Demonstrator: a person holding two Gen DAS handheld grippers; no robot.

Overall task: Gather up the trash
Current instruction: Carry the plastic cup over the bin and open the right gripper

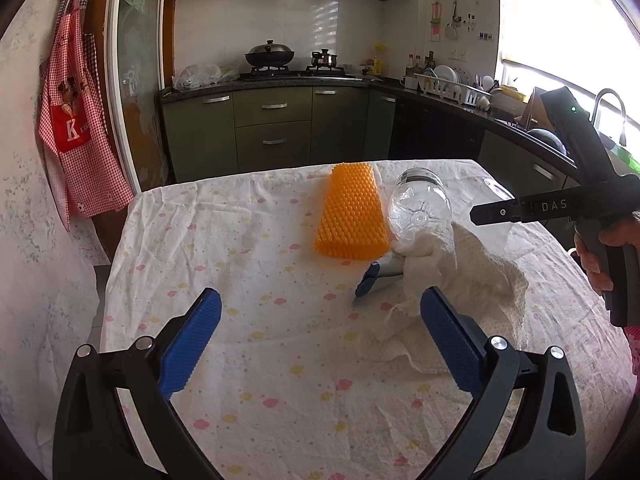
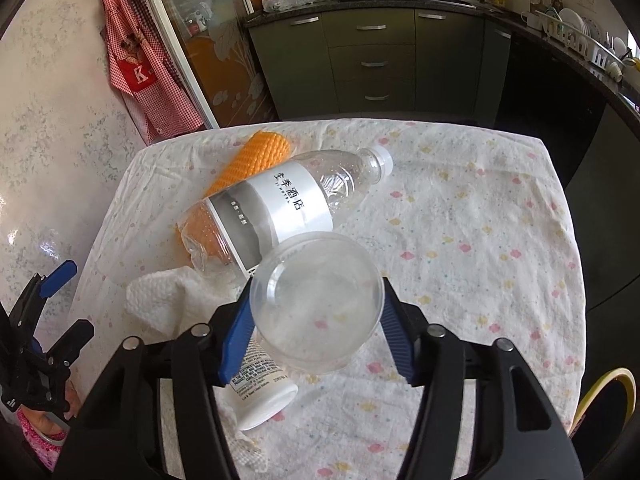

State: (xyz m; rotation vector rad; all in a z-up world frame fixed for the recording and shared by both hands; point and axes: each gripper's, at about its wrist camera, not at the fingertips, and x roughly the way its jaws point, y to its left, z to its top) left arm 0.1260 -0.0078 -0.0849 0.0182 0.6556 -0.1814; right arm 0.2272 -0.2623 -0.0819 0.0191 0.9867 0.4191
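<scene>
Clear plastic cup [image 2: 316,300] sits between right tongs [image 2: 316,320], pads apparently touching its wall above tabletop [image 2: 460,220]. Light, thin, crushable: grip mid-wall, gently. Left tongs [image 1: 320,344] wide, empty.

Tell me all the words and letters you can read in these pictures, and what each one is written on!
"全季酒店" on the white label of the plastic bottle.
"K" on the red pocket of the checked apron.
"DAS" on the black arm of the right gripper.
Small Latin print under the bottle's big characters: too small to read.
Black print on the white tube under the clear cup: mostly hidden and too blurred to read.
</scene>
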